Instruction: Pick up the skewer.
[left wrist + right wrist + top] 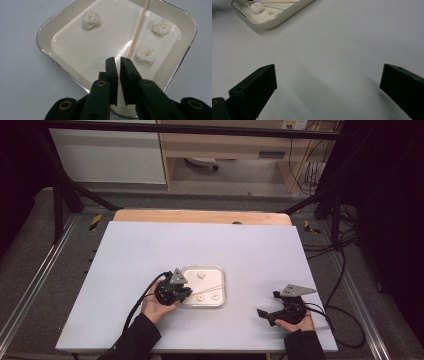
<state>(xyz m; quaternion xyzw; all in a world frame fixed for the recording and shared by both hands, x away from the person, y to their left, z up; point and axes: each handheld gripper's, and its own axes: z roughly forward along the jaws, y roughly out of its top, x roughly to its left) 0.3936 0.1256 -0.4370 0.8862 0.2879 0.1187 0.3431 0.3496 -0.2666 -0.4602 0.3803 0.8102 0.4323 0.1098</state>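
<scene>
Over the shallow silver-rimmed white tray (47, 50), the left hand-held gripper (117, 62) sits nearly closed, nothing pinched, right by the thin wooden skewer (138, 30), probably lining up a grab, while the right hand-held gripper (327, 82) idles wide open on the tabletop (352, 37).

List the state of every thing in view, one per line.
Tray: flat on the table, holding three white lumps and a skewer.
Skewer: lying slantwise in the tray, near end at the left gripper's tips.
Lumps: loose, apart, none skewered.
Left gripper: jaws nearly shut, thin gap.
Right gripper: open, empty, over bare table.
</scene>
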